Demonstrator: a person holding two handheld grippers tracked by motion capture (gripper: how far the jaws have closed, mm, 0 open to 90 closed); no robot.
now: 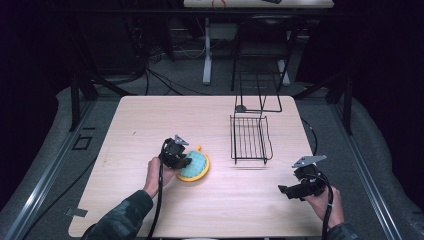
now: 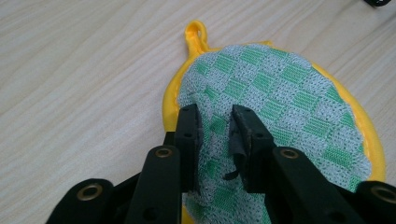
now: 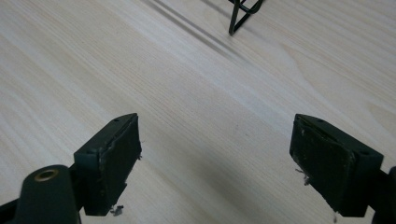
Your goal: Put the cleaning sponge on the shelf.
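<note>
A round pot holder (image 1: 196,166) with a yellow rim and a green and grey chequered mesh face (image 2: 289,93) lies flat on the wooden table (image 1: 150,115), left of centre. Its yellow hanging loop (image 2: 195,32) points to the table's far side. My left gripper (image 1: 182,161) rests on the pot holder's left edge. In the left gripper view its jaws (image 2: 215,114) stand close together with a pucker of the mesh pinched between them. My right gripper (image 1: 282,190) hovers near the front right of the table, its jaws (image 3: 215,135) wide apart over bare wood, holding nothing.
A black wire rack (image 1: 250,137) stands right of centre, with a taller wire frame (image 1: 257,87) behind it at the far edge. One rack foot (image 3: 240,14) shows ahead of the right gripper. Cables trail from both grippers toward the front edge.
</note>
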